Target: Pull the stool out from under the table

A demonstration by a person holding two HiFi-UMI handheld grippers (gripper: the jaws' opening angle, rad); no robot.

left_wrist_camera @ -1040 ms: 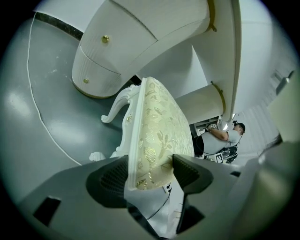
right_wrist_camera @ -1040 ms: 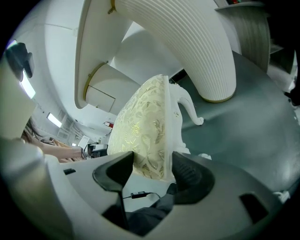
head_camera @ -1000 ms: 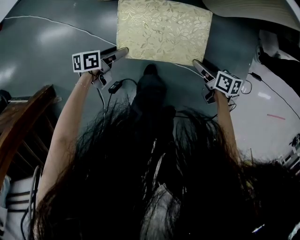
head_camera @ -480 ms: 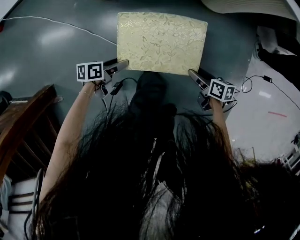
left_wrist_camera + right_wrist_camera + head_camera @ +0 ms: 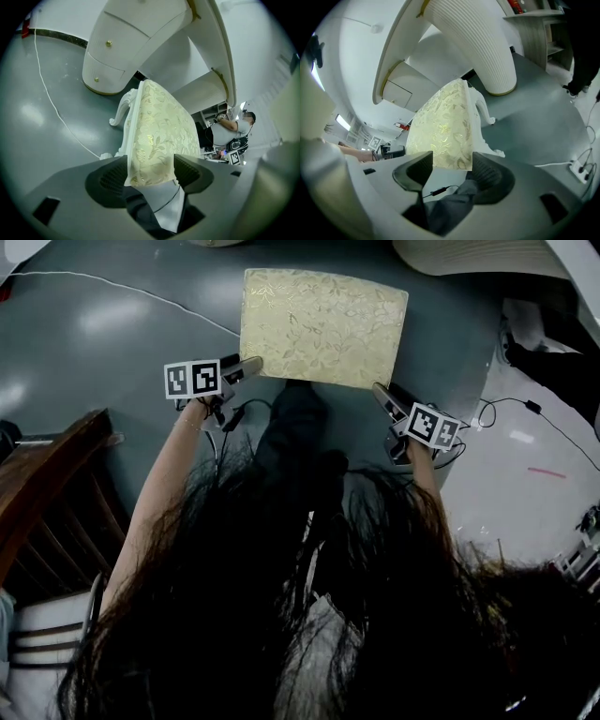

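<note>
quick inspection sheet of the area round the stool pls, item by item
surface: glossy grey floor
job's things: stool with gold floral cushion, upright; the whole cushion is in sight in the head view, near the white table base
clutter: nothing seen
grippers: left gripper at the stool's near left corner, jaws just eased a little wider, pads appear to press the cushion; right gripper likewise on the near right corner
cables: white cable across the floor; black cable at right
surroundings: wooden furniture at left; a person in the background
</note>
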